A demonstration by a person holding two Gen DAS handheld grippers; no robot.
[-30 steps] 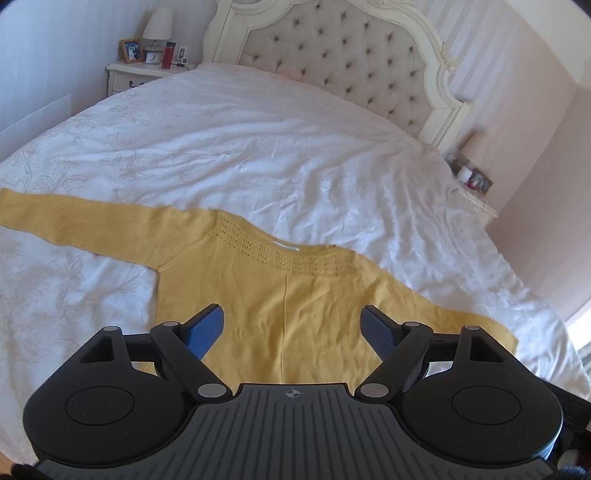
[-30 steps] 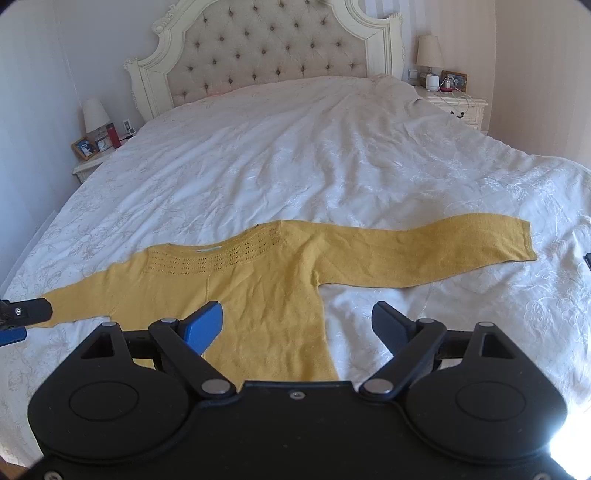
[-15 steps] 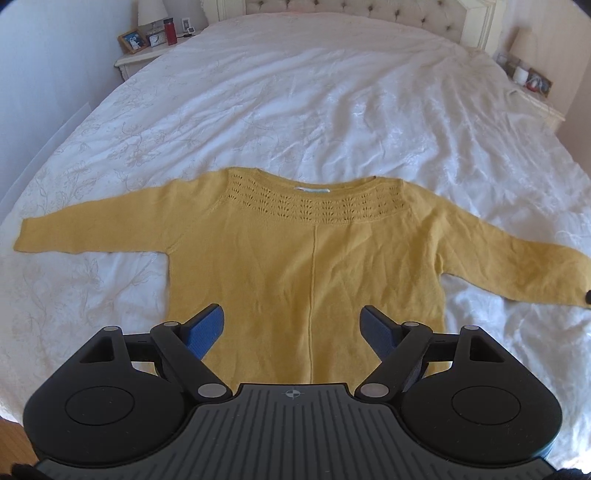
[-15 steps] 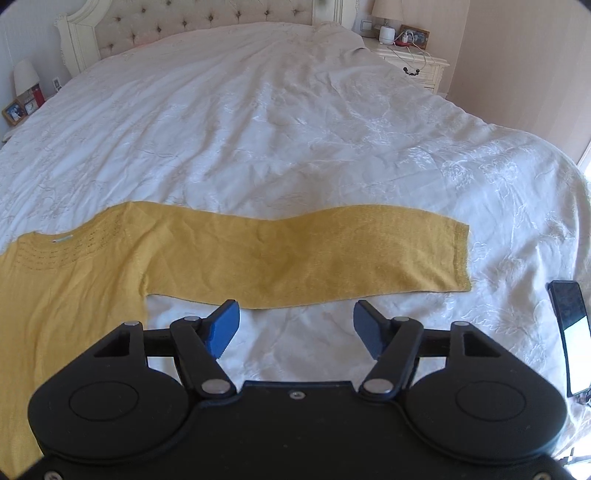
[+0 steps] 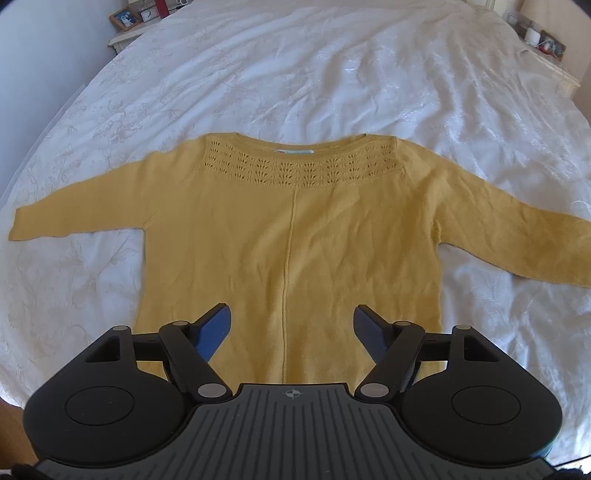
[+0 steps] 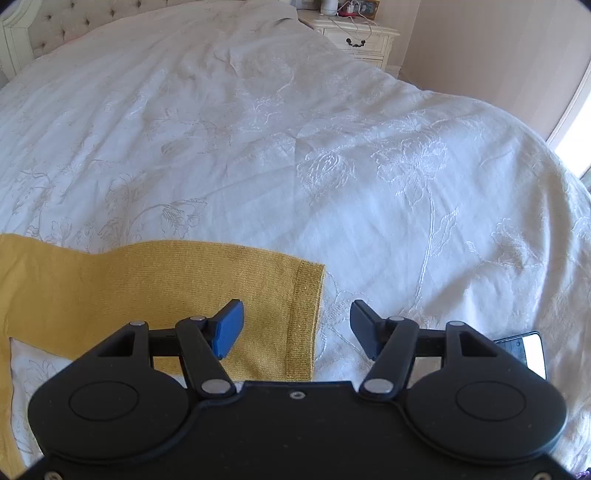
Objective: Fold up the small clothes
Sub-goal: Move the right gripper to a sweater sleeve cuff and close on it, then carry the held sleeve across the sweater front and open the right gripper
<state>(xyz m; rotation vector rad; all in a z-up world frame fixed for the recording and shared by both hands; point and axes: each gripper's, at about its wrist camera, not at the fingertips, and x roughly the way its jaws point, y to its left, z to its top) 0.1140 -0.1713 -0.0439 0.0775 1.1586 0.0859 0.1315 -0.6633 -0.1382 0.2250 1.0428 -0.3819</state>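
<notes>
A yellow knit sweater (image 5: 291,229) lies flat and face up on the white bedspread, both sleeves spread out sideways. My left gripper (image 5: 291,325) is open and empty, above the sweater's lower body near the hem. In the right wrist view the end of the sweater's right sleeve (image 6: 155,291) with its ribbed cuff (image 6: 304,321) lies under my right gripper (image 6: 295,321). That gripper is open and empty, its jaws standing either side of the cuff edge.
The white embroidered bedspread (image 6: 332,147) covers the bed all around. A phone (image 6: 524,350) lies on the bed to the right of my right gripper. Nightstands stand at the far left (image 5: 140,22) and far right (image 6: 358,33).
My left gripper has come closer and lower over the sweater's body. My right gripper has moved right along the sleeve and down to its cuff. Both stay open.
</notes>
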